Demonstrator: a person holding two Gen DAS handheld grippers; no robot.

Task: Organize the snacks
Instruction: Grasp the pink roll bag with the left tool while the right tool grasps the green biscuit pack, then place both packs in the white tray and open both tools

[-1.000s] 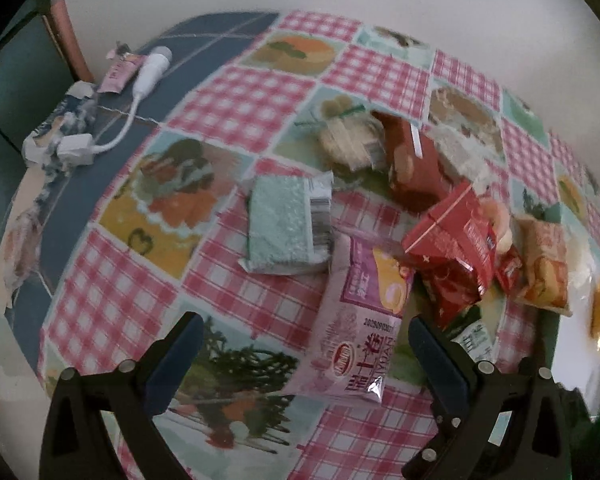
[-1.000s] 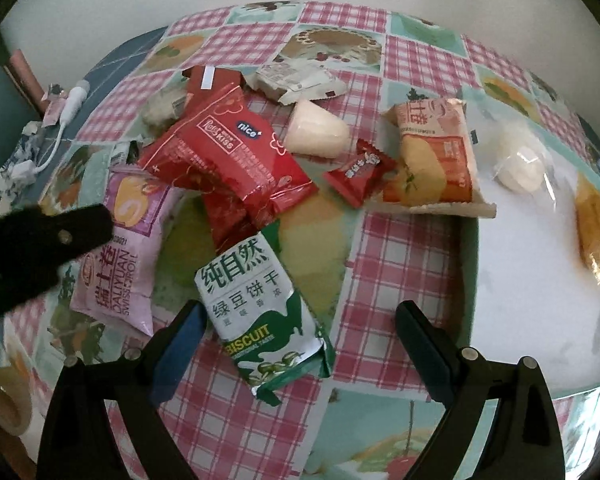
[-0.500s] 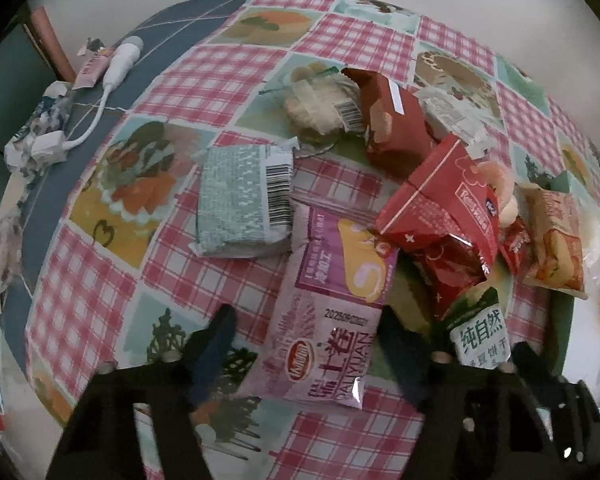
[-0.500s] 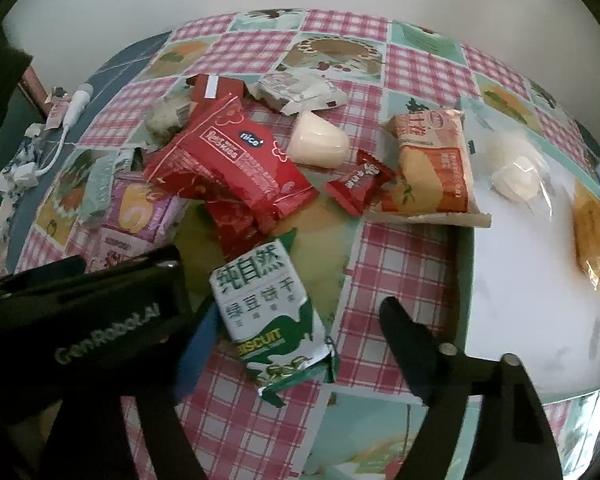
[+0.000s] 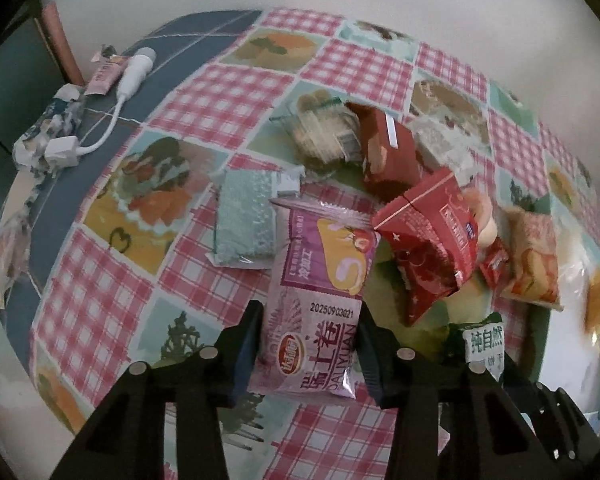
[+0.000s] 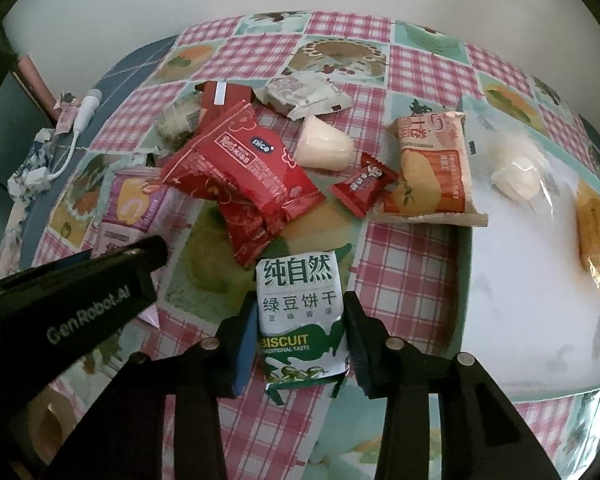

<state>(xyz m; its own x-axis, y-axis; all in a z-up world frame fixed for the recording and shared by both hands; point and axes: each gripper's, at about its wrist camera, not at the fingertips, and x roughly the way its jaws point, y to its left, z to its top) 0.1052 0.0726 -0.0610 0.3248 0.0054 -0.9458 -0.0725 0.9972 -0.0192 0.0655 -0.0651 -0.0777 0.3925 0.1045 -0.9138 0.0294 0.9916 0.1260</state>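
Pinching the pink Swiss-roll packet (image 5: 318,320), the left gripper (image 5: 308,344) is clamping it — the right gripper (image 6: 300,332) is clamping the green biscuit packet (image 6: 300,312), six o'clock of the red pile (image 6: 244,176) — slippery film is risking slipping out.

Near left: pink swiss-roll packet (image 5: 320,304) on the checked-cloth counter (image 5: 204,104), between the left hand-held gripper (image 5: 306,350) fingers.
Near centre: green-and-white biscuit packet (image 6: 300,312) between the right hand-held gripper (image 6: 298,338) fingers.
Behind the biscuit packet: large red snack bag (image 6: 240,172).
Right of that bag: small red candy wrapper (image 6: 362,188), then orange cake packet (image 6: 432,172).
Far left: white cable adapter (image 5: 100,120).
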